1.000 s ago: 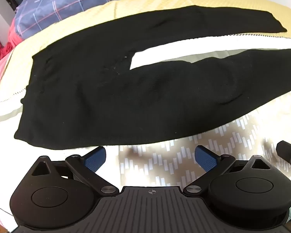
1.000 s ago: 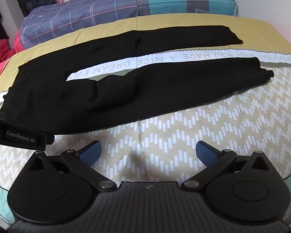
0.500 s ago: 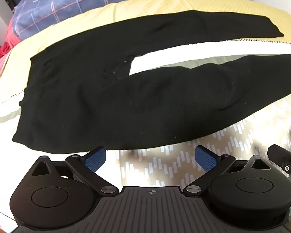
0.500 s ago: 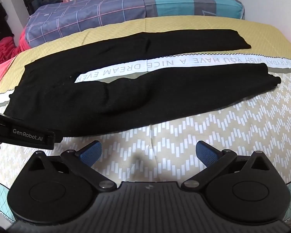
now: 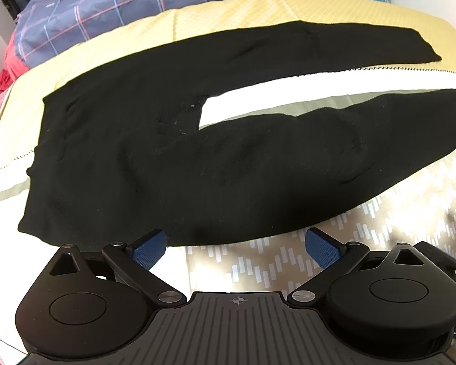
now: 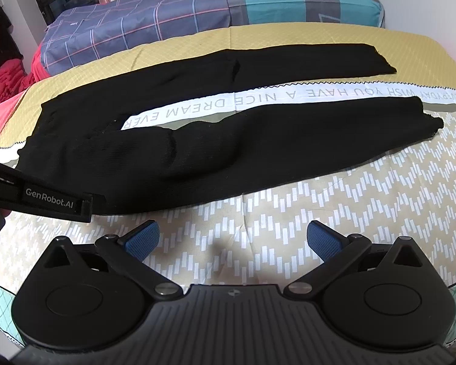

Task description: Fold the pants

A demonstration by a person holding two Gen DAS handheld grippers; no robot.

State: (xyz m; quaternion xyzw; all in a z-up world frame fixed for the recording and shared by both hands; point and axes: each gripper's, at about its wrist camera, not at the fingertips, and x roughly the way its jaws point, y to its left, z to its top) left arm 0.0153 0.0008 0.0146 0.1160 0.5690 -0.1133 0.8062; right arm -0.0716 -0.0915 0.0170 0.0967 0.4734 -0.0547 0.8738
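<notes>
Black pants (image 5: 173, 158) lie flat and spread on the bed, waistband at the left, both legs running right with a gap between them; they also show in the right wrist view (image 6: 197, 158). My left gripper (image 5: 235, 248) is open and empty, just short of the near edge of the near leg. My right gripper (image 6: 232, 240) is open and empty over the patterned cover, a little before the near leg. The left gripper's body (image 6: 45, 197) shows at the left of the right wrist view.
The bed cover (image 6: 319, 206) has a zigzag pattern near me, a white lettered band and a yellow part beyond. A plaid and teal bedding roll (image 6: 197, 9) lies along the far side. Red cloth (image 6: 3, 85) is piled at far left.
Both grippers have edged forward toward the pants; the near leg's edge is now closer to the left fingertips. The jaws stay open. The pants have not moved.
</notes>
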